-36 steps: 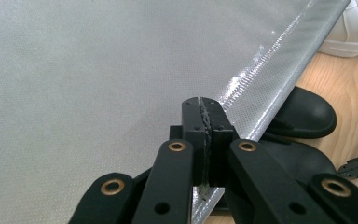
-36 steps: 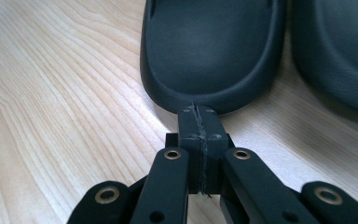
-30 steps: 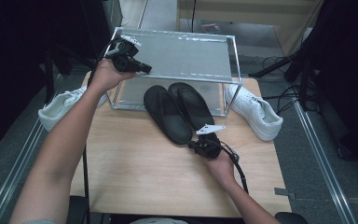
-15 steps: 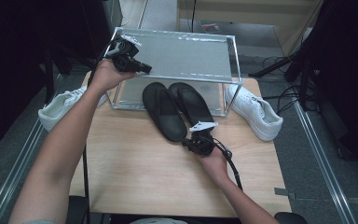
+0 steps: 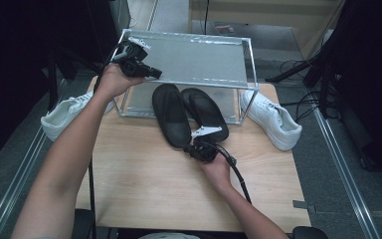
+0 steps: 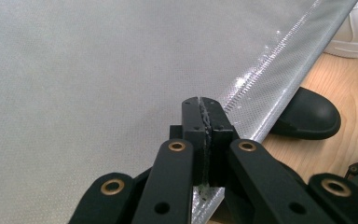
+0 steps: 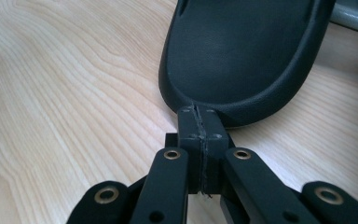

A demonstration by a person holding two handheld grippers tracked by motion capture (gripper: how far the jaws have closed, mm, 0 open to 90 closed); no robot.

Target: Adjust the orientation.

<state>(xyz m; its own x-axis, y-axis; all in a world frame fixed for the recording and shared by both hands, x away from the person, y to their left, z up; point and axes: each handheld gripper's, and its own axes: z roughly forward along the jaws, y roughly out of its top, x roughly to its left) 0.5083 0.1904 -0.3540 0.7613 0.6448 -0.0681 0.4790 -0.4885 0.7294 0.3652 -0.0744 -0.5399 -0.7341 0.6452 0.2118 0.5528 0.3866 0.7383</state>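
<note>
High view: the left gripper [image 5: 146, 69], fingers clamped on the mesh cover's [image 5: 199, 57] front edge at 11 o'clock, holds up the flap of the shoe rack [image 5: 248, 74], apparently for access. The right gripper [image 5: 195, 148], fingers together at the heel of the left black slipper [image 5: 170, 115], seemingly nudges it along the counter [image 5: 144, 184]; both slippers' toes lie inside the rack.

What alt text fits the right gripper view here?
The right gripper, jaws shut, presses its tips against the heel rim of a black slipper lying on a light wooden table. A grey metal bar crosses the top right corner.
</note>
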